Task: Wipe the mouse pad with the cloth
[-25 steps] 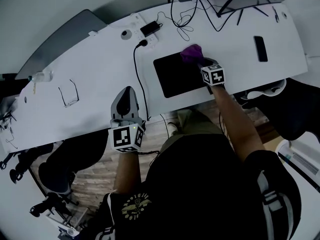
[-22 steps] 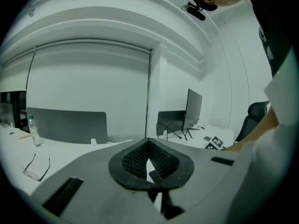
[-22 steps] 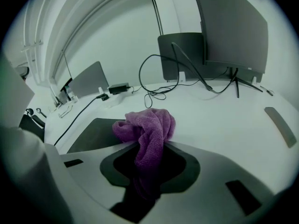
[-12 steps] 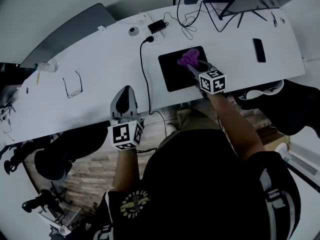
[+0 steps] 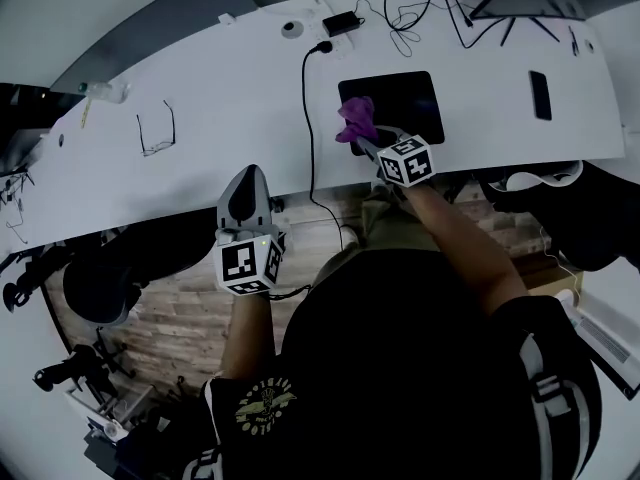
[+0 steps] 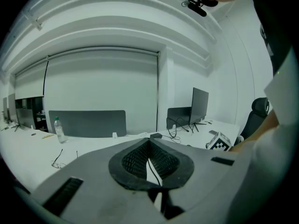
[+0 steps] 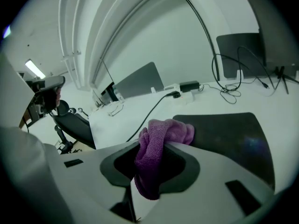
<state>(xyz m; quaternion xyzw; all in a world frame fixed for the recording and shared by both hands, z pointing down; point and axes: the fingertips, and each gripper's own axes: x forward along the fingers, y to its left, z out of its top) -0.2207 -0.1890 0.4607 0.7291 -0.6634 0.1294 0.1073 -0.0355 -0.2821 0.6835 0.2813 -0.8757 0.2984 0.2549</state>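
Note:
A black mouse pad (image 5: pixel 400 96) (image 7: pixel 233 134) lies on the white desk (image 5: pixel 200 158). My right gripper (image 5: pixel 368 143) (image 7: pixel 152 160) is shut on a purple cloth (image 5: pixel 355 118) (image 7: pixel 156 146), which rests at the pad's near left corner. My left gripper (image 5: pixel 245 196) (image 6: pixel 148 164) is shut on nothing; it hovers over the desk's near edge, well left of the pad.
A black cable (image 5: pixel 310 118) runs down the desk just left of the pad from an adapter (image 5: pixel 345 20). Eyeglasses (image 5: pixel 155 128) lie at the left, a phone (image 5: pixel 540 93) at the right. Monitor base and tangled wires (image 5: pixel 440 3) sit behind the pad. A chair (image 5: pixel 540 218) stands at the right.
The right gripper has dragged the cloth from the pad's far right part toward its near left corner. The head view has shifted. The left gripper stays put.

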